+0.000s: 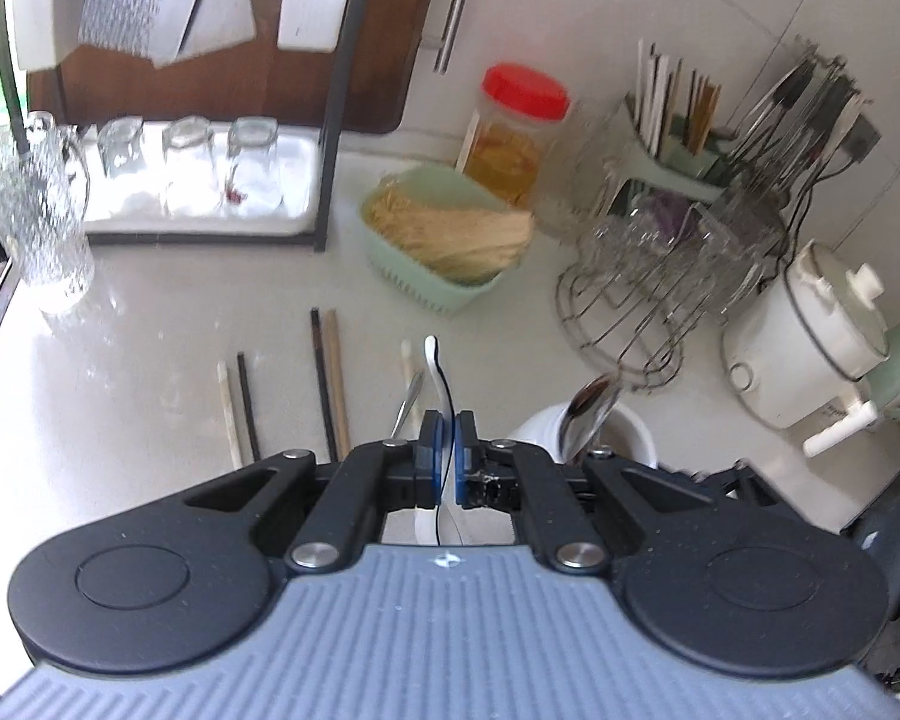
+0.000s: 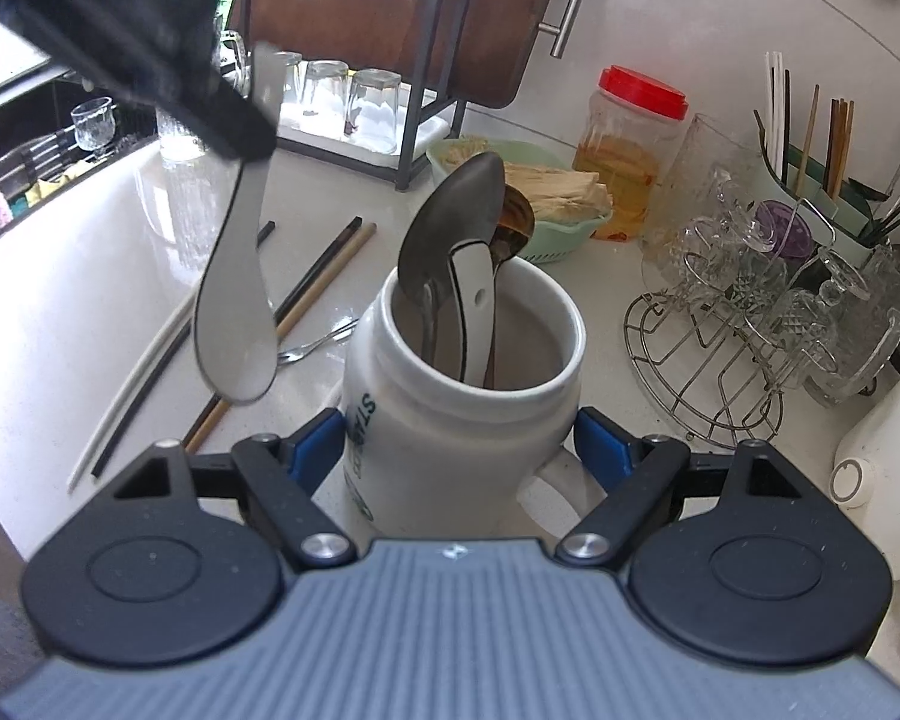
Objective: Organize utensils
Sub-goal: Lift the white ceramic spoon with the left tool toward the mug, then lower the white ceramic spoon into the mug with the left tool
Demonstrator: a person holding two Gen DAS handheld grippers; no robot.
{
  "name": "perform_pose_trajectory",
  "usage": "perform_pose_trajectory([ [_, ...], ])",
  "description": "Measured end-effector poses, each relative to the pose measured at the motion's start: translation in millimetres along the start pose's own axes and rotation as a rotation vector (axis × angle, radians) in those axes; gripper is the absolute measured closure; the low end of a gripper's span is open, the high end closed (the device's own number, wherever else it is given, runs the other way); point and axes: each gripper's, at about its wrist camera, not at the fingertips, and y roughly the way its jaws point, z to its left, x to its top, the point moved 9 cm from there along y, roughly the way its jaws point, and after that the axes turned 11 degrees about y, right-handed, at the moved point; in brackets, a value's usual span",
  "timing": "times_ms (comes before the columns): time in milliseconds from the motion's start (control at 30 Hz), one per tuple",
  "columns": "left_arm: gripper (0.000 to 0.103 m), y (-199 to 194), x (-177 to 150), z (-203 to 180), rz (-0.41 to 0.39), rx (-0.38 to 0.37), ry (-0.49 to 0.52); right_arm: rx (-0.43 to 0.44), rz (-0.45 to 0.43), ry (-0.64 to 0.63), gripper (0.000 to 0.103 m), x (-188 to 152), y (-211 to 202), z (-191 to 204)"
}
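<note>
1. Presently, left gripper [image 1: 448, 450] fingers were clamped on the white spoon [image 2: 234, 300] handle; the bowl hung below, left of the mug [image 2: 462, 396].
2. Right gripper [image 2: 462, 444] fingers straddled the mug body on the table [image 1: 150, 312], apparently steadying it.
3. Judgement: centre the spoon over the mug opening beside the standing spoons [image 2: 456, 240], then lower before releasing.

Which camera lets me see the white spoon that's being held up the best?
The right wrist view: the white spoon hangs in the air with its whole bowl showing, pinched by the left gripper. The left wrist view shows only its thin handle edge between the shut pads.
</note>
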Motion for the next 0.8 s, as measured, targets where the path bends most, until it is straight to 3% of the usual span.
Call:
perform_pose_trajectory([
  [533,0.099,-63,51,-30,-0.127,-0.068,0.112,-0.024,-0.004,0.005,0.017,-2,0,1],
  [800,0.099,-68,61,-53,-0.159,-0.125,0.143,-0.029,-0.005,0.003,0.017,-2,1,2],
])
